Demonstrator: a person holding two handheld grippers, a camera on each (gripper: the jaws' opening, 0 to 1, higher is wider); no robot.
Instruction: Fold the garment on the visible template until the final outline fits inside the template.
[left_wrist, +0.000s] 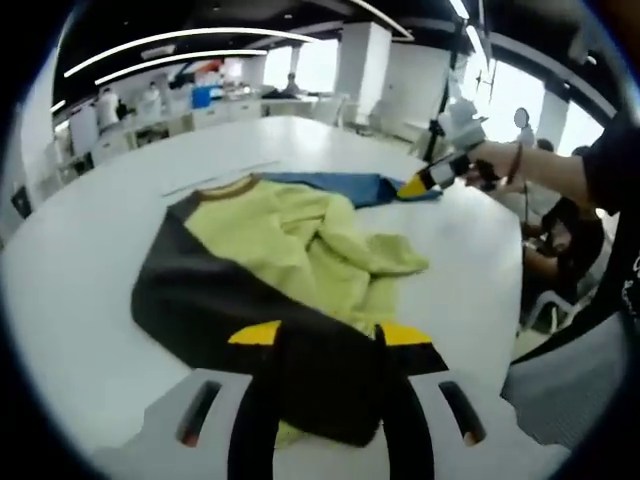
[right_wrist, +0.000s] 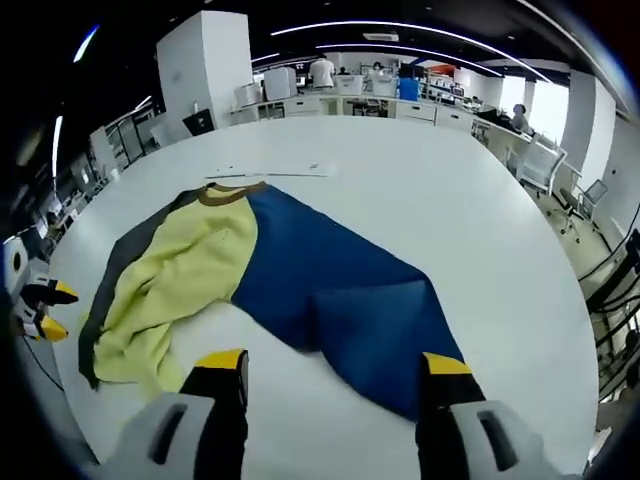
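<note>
A garment (left_wrist: 290, 240) with yellow-green, black and blue panels and a brown collar lies rumpled on the white table (left_wrist: 80, 300). My left gripper (left_wrist: 330, 335) is open at its black hem, and the dark cloth lies between the yellow-tipped jaws. In the right gripper view the blue panel (right_wrist: 330, 290) spreads flat toward my right gripper (right_wrist: 333, 362), which is open with the blue edge between its jaws. The right gripper (left_wrist: 420, 183) touches the blue sleeve end at the far side. The left gripper (right_wrist: 50, 310) sits by the yellow-green edge. Thin line marks (right_wrist: 270, 172) lie beyond the collar.
A person's arm (left_wrist: 540, 165) holds the right gripper. Someone sits by the table's edge (left_wrist: 560, 240). Office desks (left_wrist: 220, 110) and chairs (right_wrist: 540, 160) stand beyond the table. White tabletop (right_wrist: 450, 200) stretches around the garment.
</note>
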